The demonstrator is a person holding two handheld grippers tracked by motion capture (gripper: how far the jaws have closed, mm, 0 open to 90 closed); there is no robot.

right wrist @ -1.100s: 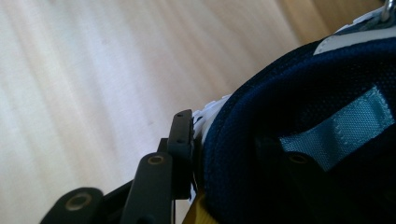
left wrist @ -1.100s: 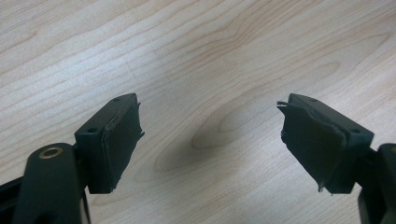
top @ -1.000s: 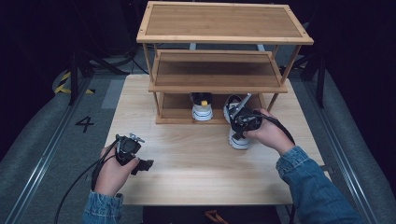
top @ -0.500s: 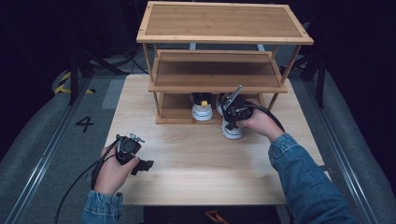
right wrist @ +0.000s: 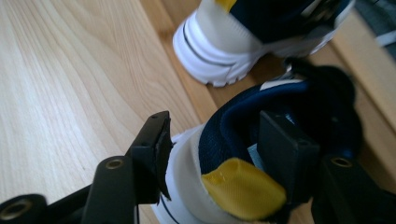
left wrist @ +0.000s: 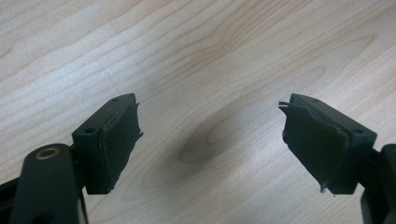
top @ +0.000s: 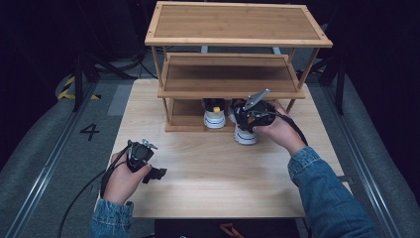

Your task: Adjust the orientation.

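Note:
A navy and white sneaker [top: 246,136] with a yellow heel tab [right wrist: 243,189] stands on the table just in front of the rack's bottom shelf. My right gripper [top: 243,125] is shut on its heel [right wrist: 219,135], one jaw outside the white heel and the other inside the collar. The matching sneaker [top: 214,119] [right wrist: 243,42] sits on the bottom shelf right beside it. My left gripper [top: 157,173] [left wrist: 210,126] is held open over bare wood at the near left, with nothing between its jaws.
A three-tier wooden shoe rack [top: 237,34] stands at the back of the light wooden table [top: 208,173]. Its two upper shelves are bare. Dark floor and rails lie on both sides of the table.
My right gripper has carried the sneaker left and toward the rack, up beside the shoe on the bottom shelf. The left gripper has stayed put.

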